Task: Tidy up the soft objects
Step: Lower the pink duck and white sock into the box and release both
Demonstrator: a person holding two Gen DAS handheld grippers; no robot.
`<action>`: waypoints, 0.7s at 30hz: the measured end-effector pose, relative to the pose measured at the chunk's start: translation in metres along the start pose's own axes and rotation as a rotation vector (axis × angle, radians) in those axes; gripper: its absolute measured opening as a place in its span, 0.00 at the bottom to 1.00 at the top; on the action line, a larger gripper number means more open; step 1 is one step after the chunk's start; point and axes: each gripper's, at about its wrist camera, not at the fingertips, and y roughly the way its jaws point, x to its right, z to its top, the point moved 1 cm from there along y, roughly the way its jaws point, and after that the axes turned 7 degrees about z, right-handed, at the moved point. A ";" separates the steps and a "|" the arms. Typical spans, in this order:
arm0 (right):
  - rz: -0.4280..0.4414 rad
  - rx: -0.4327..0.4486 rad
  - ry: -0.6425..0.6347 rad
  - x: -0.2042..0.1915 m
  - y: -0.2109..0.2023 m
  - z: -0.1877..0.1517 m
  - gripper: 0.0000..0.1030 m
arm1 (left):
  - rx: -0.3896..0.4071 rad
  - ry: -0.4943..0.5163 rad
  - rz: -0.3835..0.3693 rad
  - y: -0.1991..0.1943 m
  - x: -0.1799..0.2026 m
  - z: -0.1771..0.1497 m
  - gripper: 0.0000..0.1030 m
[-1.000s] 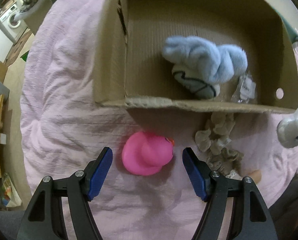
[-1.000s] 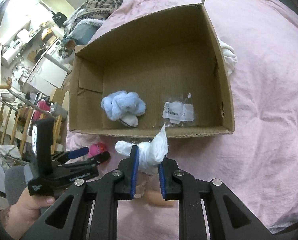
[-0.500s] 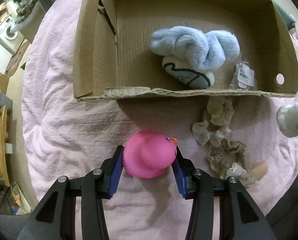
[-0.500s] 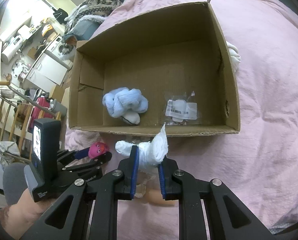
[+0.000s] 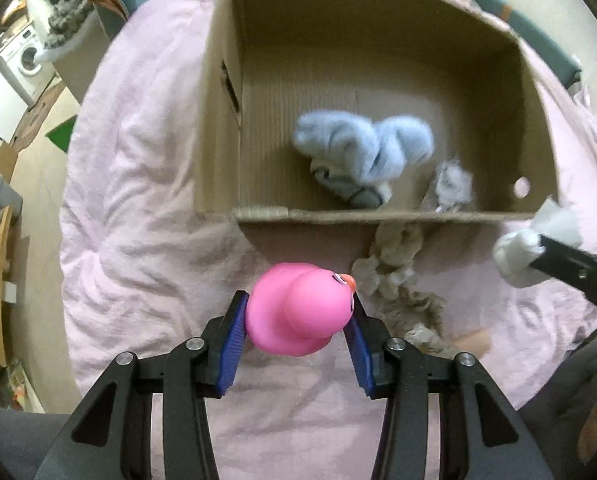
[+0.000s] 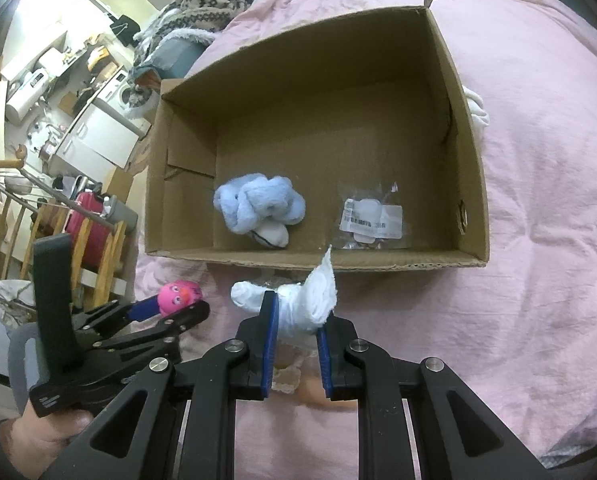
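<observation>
My left gripper [image 5: 296,316] is shut on a pink rubber duck [image 5: 298,312] and holds it above the pink bedspread, just short of the cardboard box [image 5: 218,120]. The duck also shows in the right wrist view [image 6: 176,298]. My right gripper [image 6: 294,318] is shut on a white cloth bundle [image 6: 298,300], in front of the box's near wall [image 6: 398,266]. The cloth shows at the right of the left wrist view [image 5: 534,248]. A light blue plush toy [image 6: 258,208] and a clear plastic packet [image 6: 370,220] lie inside the box.
A beige knotted rope toy [image 5: 398,280] lies on the bedspread [image 6: 538,200] before the box. A white item [image 6: 476,110] pokes out behind the box's right wall. Clothes [image 6: 202,12] are piled at the bed's far end. Furniture stands beyond the left edge.
My left gripper has shut on the pink duck and lifted it off the bedspread toward the box. My right gripper still holds the white cloth in about the same place.
</observation>
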 end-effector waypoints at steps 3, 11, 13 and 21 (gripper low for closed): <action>0.012 0.022 0.004 -0.001 -0.008 0.003 0.19 | 0.066 -0.029 -0.004 -0.028 -0.012 0.006 0.41; 0.027 0.096 -0.025 -0.013 -0.034 0.028 0.19 | 0.175 -0.072 0.020 -0.054 -0.035 0.031 0.41; 0.030 0.114 -0.037 -0.016 -0.039 0.036 0.19 | 0.187 -0.072 0.022 -0.056 -0.038 0.037 0.41; 0.014 0.160 -0.065 -0.019 -0.038 0.064 0.19 | 0.254 -0.044 0.020 -0.054 -0.024 0.064 0.41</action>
